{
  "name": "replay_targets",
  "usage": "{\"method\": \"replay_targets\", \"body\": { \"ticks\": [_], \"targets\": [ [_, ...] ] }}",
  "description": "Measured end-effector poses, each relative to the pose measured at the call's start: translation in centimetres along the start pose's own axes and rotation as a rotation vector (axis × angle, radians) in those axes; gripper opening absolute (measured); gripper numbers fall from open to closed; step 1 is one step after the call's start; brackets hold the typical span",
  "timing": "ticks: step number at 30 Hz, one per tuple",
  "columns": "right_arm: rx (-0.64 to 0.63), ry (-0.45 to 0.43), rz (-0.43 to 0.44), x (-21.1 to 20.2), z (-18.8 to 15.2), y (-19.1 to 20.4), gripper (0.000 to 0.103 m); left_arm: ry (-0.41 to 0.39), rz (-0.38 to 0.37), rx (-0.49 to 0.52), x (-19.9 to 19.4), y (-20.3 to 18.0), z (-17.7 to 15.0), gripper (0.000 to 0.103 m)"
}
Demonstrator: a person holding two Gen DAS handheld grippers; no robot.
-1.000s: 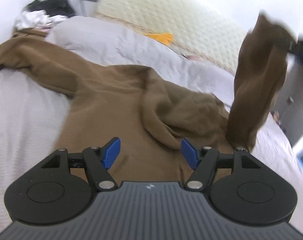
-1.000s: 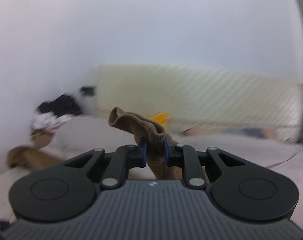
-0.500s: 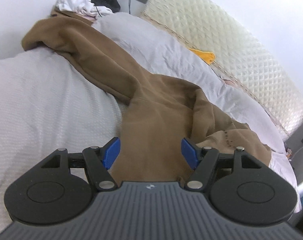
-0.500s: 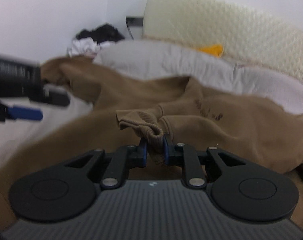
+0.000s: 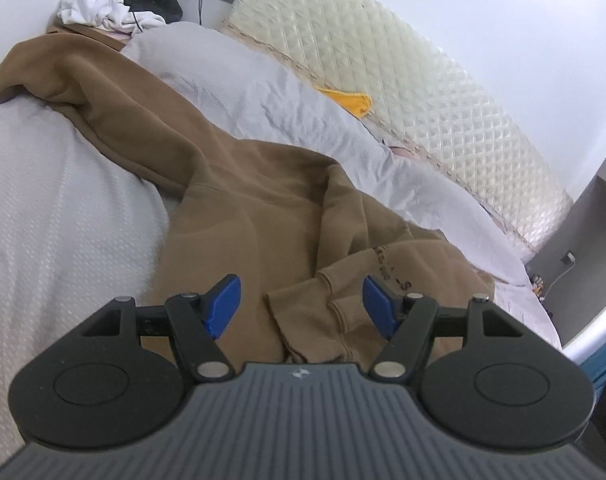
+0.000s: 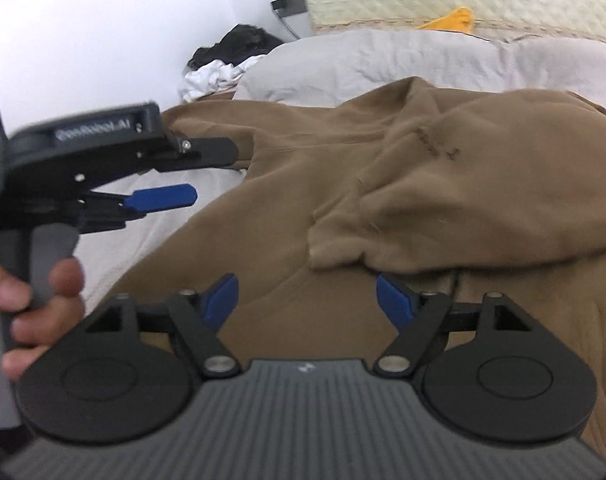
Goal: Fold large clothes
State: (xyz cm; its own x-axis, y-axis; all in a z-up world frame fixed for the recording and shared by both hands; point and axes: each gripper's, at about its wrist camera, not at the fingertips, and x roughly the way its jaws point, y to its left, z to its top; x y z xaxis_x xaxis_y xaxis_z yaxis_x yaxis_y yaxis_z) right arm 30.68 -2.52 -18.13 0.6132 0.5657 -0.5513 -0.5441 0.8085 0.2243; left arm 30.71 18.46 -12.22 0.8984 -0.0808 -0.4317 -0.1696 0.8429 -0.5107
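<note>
On the left, the left hand-held gripper (image 5: 301, 306) hangs with jaws apart and empty over the brown hoodie (image 5: 239, 216), which lies across the bed (image 5: 55, 216), one sleeve (image 5: 115, 92) trailing toward the far left corner. On the right, the right hand-held gripper (image 6: 307, 300), clamped on the other sleeve's cuff (image 6: 343, 240) a second ago, is opening and has let go; the cuff now rests folded onto the body. That sleeve fold looks done; the far sleeve likely comes next.
</note>
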Motion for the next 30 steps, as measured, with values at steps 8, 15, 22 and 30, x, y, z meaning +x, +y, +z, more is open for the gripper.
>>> {"method": "replay_targets", "body": {
  "ticks": [8, 15, 22, 30],
  "targets": [
    [-0.019, -0.117, -0.144, -4.5, -0.1, -4.4, 0.078, -0.004, 0.015, 0.11, 0.2, -4.0, -0.9, 0.072],
    [0.133, -0.233, -0.202, -4.6, 1.9, -11.0, 0.075, 0.021, -0.006, 0.248, 3.8, -9.9, -1.2, 0.072],
    [0.251, -0.258, -0.242, -1.6, 3.0, -16.2, 0.052, 0.08, 0.002, 0.382, 10.1, -13.4, -2.5, 0.072],
    [0.229, -0.166, -0.249, 3.5, 2.1, -18.2, 0.052, 0.202, 0.044, 0.408, 16.0, -10.9, -5.2, 0.071]
  ]
}}
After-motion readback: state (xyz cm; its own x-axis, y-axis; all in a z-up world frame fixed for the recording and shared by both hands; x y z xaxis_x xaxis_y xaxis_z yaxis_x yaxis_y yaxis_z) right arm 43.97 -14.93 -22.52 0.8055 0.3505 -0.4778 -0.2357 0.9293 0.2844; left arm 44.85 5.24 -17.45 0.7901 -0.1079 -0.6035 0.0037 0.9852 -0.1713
